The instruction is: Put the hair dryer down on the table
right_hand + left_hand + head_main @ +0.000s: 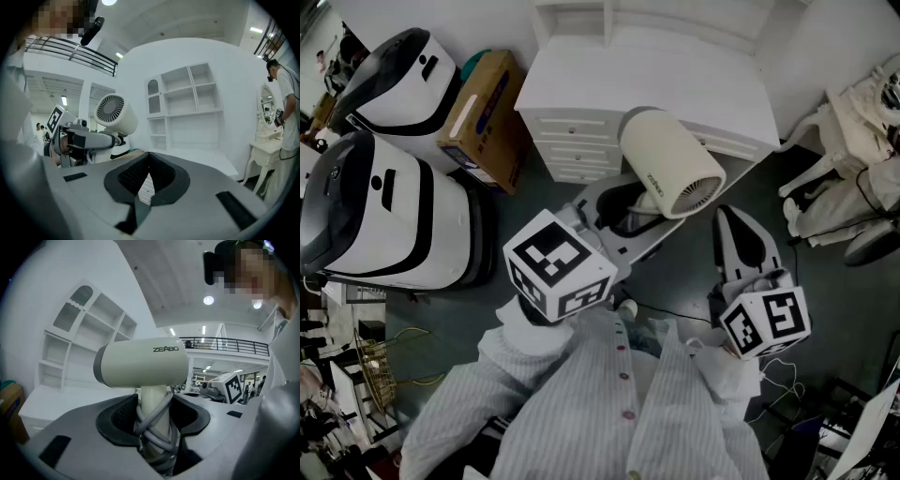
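We have the hair dryer [140,364] in the left gripper [154,423], whose jaws are clamped fairly wide on the upright handle [151,397] with the grey cord [161,430] wound round it and caught in the same grip. The right gripper [147,176] has its jaws brought together with nothing between them, and it waits off to the side. The dryer hangs in the air, clear of the white surface [675,75], a dressing table with drawers. In the head view it sits about over the table's front edge. We judge the dryer to be a stiff, smooth plastic shell, fairly light but top-heavy, since the fat barrel [661,155] rides well above the grip. The handle is the right place to hold it. The cord wraps add friction there, but they are springy and could let the handle twist or creep as we tilt. The round barrel will want to roll once it touches, so we expect to lay it on its side with the handle flat before easing the jaws apart. The rear grille [698,194] and the shell would not take a drop kindly, so we set it down gently.
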